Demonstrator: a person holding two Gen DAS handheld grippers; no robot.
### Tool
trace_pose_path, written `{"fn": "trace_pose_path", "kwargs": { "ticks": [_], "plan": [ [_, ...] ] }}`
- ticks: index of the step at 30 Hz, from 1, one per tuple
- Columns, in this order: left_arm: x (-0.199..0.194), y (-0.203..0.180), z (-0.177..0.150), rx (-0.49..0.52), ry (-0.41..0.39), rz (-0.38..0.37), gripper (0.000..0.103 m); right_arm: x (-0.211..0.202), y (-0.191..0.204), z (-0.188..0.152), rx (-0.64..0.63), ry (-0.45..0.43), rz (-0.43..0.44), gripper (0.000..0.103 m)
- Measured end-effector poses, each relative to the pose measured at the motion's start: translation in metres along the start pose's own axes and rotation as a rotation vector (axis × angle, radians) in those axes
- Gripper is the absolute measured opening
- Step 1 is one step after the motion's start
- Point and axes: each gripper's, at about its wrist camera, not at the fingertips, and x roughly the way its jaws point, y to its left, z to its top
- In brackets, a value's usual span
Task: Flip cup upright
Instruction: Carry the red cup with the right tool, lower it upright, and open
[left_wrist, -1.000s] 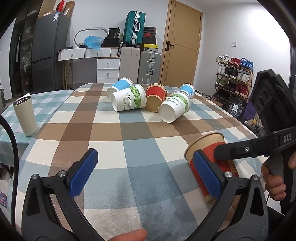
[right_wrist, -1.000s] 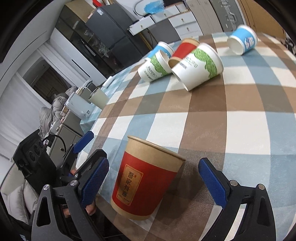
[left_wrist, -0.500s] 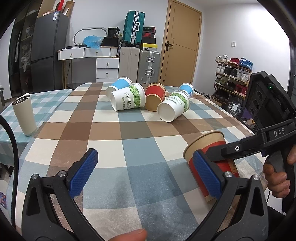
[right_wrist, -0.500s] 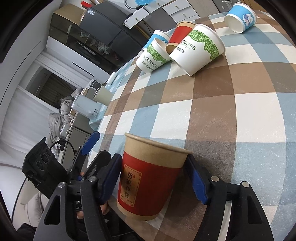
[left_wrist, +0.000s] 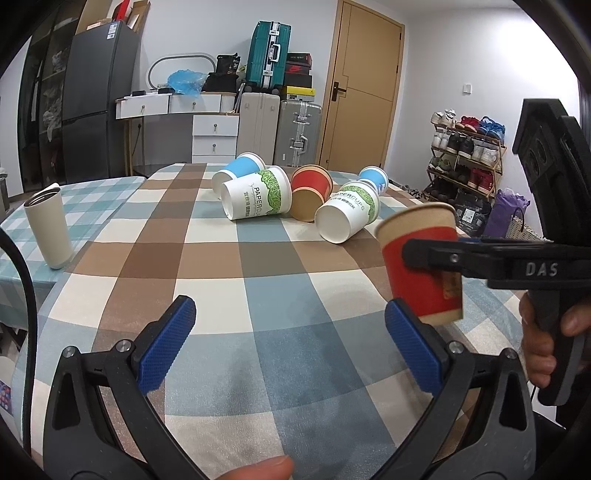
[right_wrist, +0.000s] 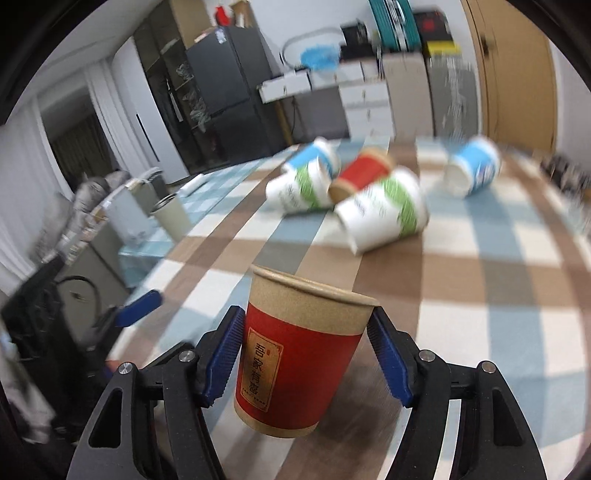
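Checked tablecloth (left_wrist: 207, 266) is spread over a table; a tumbler (left_wrist: 48, 225) is stood at left, toppled cups (left_wrist: 295, 199) are piled mid-table. Left gripper (left_wrist: 291, 343) is held wide open, while right gripper (right_wrist: 306, 354) is clamped on a red cup (right_wrist: 295, 362), held upright above the cloth.

A checked cloth (left_wrist: 258, 266) in brown, blue and cream covered the bench, where a cream tumbler (left_wrist: 48, 225) stood upright near the left edge. Behind the far edge stood a dark refrigerator (left_wrist: 99, 99), white drawers (left_wrist: 214, 129), stacked suitcases (left_wrist: 269, 51), a wooden door (left_wrist: 362, 81) and a shoe rack (left_wrist: 465, 147).
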Motion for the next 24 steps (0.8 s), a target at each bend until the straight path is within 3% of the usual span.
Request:
{"fn": "trace_pose_path", "kwargs": {
  "ticks": [12, 24],
  "plan": [
    [0.005, 0.0, -0.003, -0.009, 0.007, -0.011, 0.102, 0.027, 0.014, 0.009, -0.078, -0.017, -0.087, 0.068],
    [0.005, 0.001, -0.004, -0.01, 0.007, -0.014, 0.102, 0.013, 0.021, -0.004, -0.133, -0.027, -0.052, 0.065]
  ]
}}
